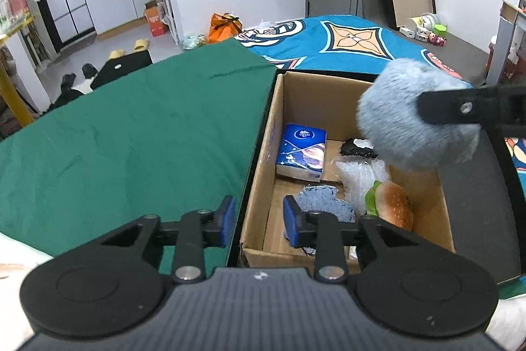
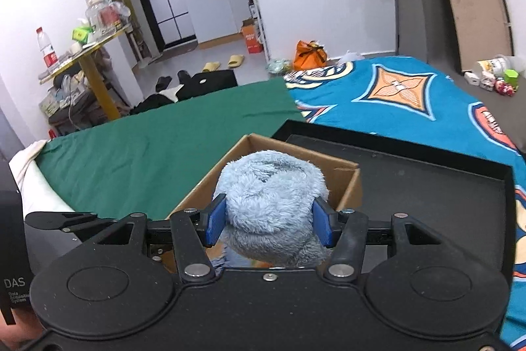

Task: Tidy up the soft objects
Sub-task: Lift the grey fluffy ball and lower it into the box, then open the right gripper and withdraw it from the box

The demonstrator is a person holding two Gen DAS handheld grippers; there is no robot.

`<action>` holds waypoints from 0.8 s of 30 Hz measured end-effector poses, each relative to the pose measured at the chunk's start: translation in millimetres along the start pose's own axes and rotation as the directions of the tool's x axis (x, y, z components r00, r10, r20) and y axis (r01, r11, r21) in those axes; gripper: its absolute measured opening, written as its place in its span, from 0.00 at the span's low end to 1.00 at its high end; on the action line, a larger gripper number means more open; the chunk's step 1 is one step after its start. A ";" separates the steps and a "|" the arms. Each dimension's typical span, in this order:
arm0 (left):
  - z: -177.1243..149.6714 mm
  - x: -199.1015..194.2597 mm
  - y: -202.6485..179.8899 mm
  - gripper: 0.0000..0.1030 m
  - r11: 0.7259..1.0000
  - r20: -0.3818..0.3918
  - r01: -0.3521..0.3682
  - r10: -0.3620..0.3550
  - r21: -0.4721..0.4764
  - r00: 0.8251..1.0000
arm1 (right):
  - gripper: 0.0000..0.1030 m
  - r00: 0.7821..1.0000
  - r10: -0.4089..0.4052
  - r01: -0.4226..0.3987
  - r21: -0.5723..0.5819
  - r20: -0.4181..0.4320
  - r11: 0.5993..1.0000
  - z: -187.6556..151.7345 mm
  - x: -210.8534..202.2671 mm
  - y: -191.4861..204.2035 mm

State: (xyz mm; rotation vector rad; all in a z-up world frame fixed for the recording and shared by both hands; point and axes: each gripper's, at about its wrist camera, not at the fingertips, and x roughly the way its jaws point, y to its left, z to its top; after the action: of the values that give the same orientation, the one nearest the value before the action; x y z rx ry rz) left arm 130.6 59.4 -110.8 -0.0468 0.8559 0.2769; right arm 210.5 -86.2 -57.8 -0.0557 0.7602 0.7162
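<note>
Green cloth (image 1: 131, 134) is covering the surface to the left of the cardboard box (image 1: 273, 134), and a blue patterned blanket (image 1: 348, 38) is spreading out beyond the box's far wall. I am gripping the fluffy blue plush (image 2: 273, 203) in my right gripper (image 2: 268, 221), both blue pads squeezing into its fur, and I am holding it in the air above the box's right far corner, clear of everything inside. My left gripper (image 1: 259, 217) is hanging with its fingers spread and nothing between them, straddling the box's near left wall. Inside the box, a blue tissue pack (image 1: 300, 152) is lying against the left wall, a denim scrap (image 1: 323, 203) is sitting nearer me, and a burger plush (image 1: 393, 208) is leaning beside crumpled bubble wrap (image 1: 360, 176). A black tray (image 2: 427, 180) is lying under the box and reaching out to its right.
</note>
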 end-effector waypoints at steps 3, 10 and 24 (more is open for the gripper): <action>-1.5 1.2 5.0 0.23 1.000 -0.005 0.021 -0.021 -0.021 1.000 | 0.53 1.000 0.002 -0.002 -0.019 -0.018 1.000 -1.0 7.1 12.3; -3.1 5.0 18.8 0.07 0.994 0.000 0.067 -0.067 -0.085 0.998 | 0.79 0.999 0.018 -0.018 0.013 -0.030 1.000 -1.6 2.6 21.4; 4.1 1.0 25.4 0.12 0.991 -0.008 0.102 -0.103 -0.086 0.995 | 0.79 0.990 -0.130 0.138 0.185 -0.056 0.973 -33.8 -48.7 -6.8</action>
State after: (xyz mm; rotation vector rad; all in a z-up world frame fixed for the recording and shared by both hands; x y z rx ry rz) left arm 127.6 84.7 -107.1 -0.1717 0.8510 0.2167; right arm 169.6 -129.3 -52.5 0.0492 0.8545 0.5138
